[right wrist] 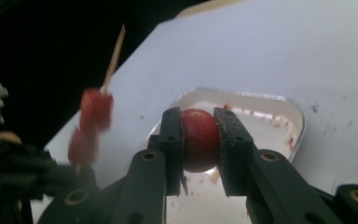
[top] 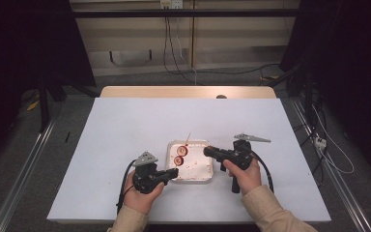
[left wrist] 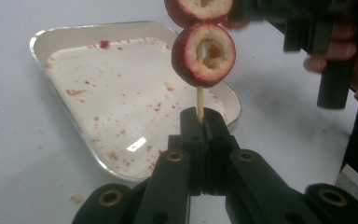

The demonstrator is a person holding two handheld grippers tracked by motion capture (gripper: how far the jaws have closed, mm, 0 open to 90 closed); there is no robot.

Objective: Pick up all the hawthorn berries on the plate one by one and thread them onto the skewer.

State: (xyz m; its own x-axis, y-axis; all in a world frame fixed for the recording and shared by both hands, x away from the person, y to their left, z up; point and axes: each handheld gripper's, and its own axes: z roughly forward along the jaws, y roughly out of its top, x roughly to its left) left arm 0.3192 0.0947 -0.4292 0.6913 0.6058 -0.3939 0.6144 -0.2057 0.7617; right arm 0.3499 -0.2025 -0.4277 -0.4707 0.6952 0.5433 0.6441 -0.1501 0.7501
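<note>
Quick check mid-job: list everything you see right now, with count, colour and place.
Tray: one, white with red juice specks, on the table between the two grippers.
Skewer: one, pale wood, its lower end clamped in the left gripper, held over the tray.
Fruit slices on skewer: two, red skin with pale cored middle, threaded one above the other.
Loose fruit piece: one, red, between the right gripper's jaws above the tray.
Table: one, white top with a wooden strip at the far edge.
Cables: several, dark and white, on the floor and wall behind the table.
Left gripper: black, shut on the skewer.
Right gripper: black, shut on the loose fruit piece.
</note>
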